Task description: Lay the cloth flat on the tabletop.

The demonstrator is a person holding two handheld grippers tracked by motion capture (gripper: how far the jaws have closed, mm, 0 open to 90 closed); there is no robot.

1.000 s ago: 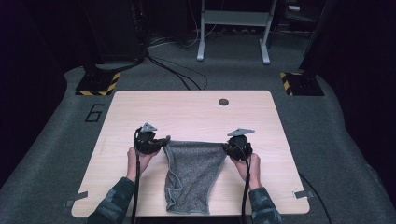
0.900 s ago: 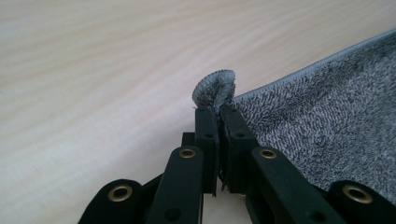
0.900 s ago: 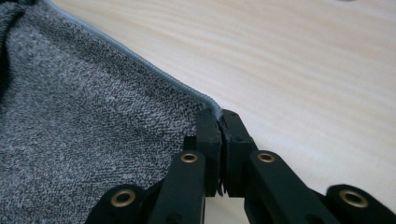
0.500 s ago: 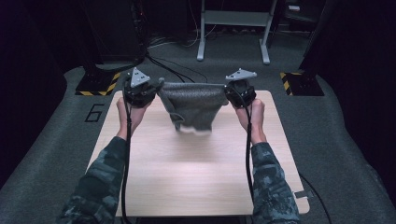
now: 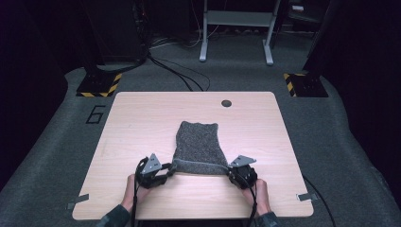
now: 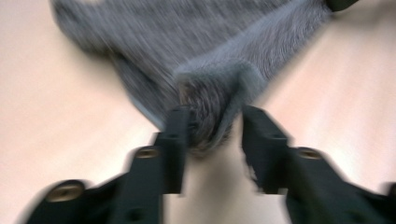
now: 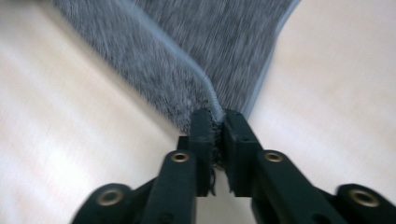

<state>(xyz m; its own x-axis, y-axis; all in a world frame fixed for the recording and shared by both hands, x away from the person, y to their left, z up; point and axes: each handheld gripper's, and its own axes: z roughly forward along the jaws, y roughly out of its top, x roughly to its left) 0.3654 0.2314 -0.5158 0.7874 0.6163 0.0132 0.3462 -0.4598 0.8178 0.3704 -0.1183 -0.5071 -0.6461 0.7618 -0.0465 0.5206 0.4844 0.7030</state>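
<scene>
While the cloth (image 5: 198, 144) is lying near the counter's (image 5: 142, 118) front edge, the left tongs (image 6: 212, 135), just opening, are standing spread around its corner; the right tongs (image 7: 215, 128) are pinching it.

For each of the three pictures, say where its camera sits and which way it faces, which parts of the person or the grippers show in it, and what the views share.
High view: above the person's side, facing forward and down on the table; hands, left gripper, right gripper.
Left gripper view: on the left gripper, along parted jaws at the cloth.
Right gripper view: on the right gripper, along jaws pinching the cloth's edge.
Shared: the grey cloth and the table.
</scene>
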